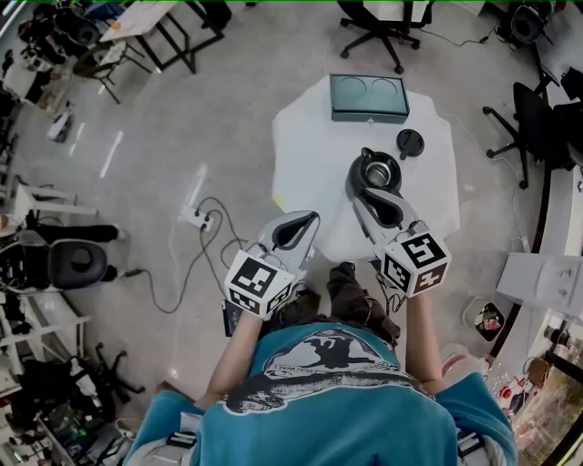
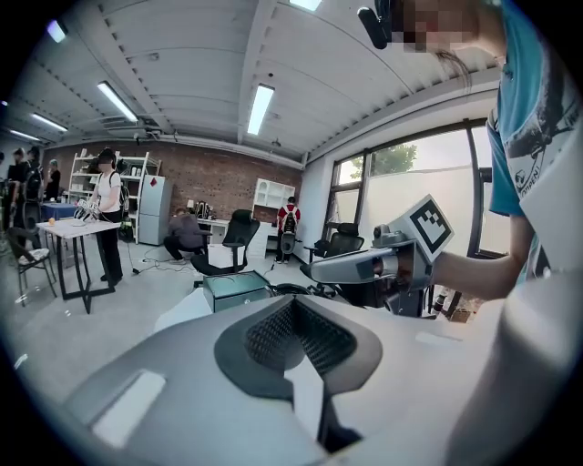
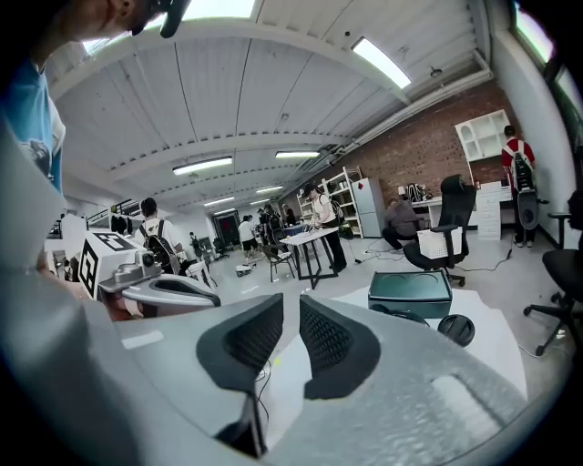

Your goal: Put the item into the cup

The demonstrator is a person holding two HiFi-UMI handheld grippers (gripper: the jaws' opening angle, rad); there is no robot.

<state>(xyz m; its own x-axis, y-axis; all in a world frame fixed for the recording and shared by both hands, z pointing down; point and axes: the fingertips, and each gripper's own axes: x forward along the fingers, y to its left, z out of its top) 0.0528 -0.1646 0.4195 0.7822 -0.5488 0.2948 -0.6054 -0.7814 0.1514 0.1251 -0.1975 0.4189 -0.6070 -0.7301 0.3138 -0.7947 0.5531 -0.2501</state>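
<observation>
A metal cup (image 1: 377,170) with a dark rim stands on the white table (image 1: 310,136), and a round black lid (image 1: 410,143) lies just to its right. My right gripper (image 1: 361,180) reaches over the table with its tips at the cup's near left side. Its pads (image 3: 326,344) stand a narrow gap apart with nothing between them. In the right gripper view the lid (image 3: 455,329) lies ahead to the right. My left gripper (image 1: 306,219) hovers at the table's near edge. Its tips (image 2: 293,305) are shut and touching, empty. What lies inside the cup is hidden.
A dark green box (image 1: 369,97) sits at the table's far edge, also seen ahead as the green box (image 3: 409,293). Office chairs (image 1: 378,23), a cable with a power strip (image 1: 193,217) on the floor, and people at far desks surround the table.
</observation>
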